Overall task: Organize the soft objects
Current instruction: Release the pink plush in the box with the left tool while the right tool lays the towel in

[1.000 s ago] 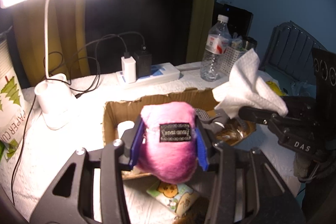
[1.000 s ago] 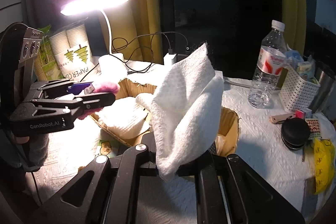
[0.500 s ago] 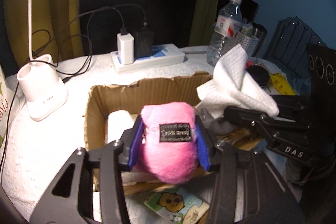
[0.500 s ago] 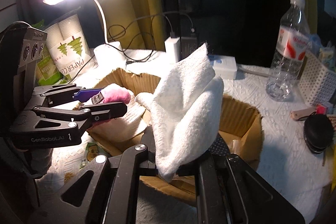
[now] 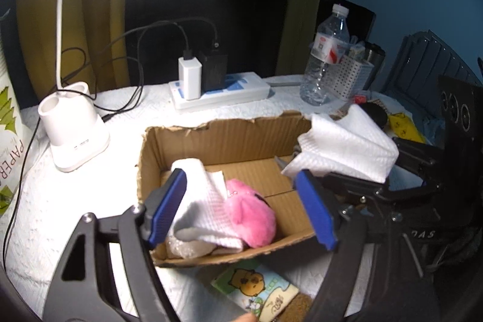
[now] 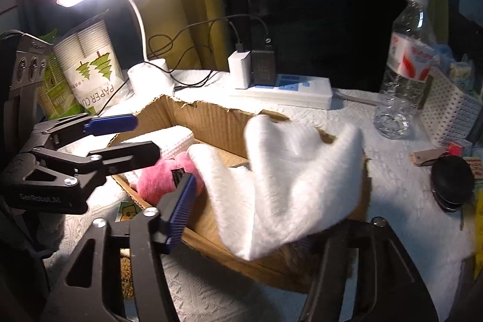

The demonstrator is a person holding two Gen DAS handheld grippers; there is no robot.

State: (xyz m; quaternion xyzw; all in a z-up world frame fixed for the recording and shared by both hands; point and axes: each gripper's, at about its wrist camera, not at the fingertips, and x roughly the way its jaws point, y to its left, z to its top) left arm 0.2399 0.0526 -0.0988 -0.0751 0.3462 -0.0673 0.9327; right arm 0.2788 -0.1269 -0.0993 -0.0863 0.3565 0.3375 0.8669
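Pink plush toy (image 5: 252, 216) lies in the cardboard box (image 5: 223, 141), at the near left of its floor, resting against a folded white cloth (image 5: 205, 201) and partly on top of it. Going left to right in the left wrist view: a white lamp base (image 5: 74, 125) stands on the paper-covered table (image 5: 45, 201), then comes the box, then a white towel (image 5: 344, 150) over the box's right end.

Left gripper (image 5: 241, 207) tilts down toward the box, its blue pads spread to either side of the plush with clear gaps; the jaws are opening and press on nothing, so the toy is released. The toy's rounded body runs from upper left to lower right in this view, its small dark label turned to the right.

Right gripper (image 6: 265, 219) also slants downward over the box's near edge. Its jaws are opening; the white towel drapes between them, blurred, sagging over the right finger, and the left blue pad (image 6: 181, 210) stands clear of it. The towel's two peaks point up and away, its long axis across the box
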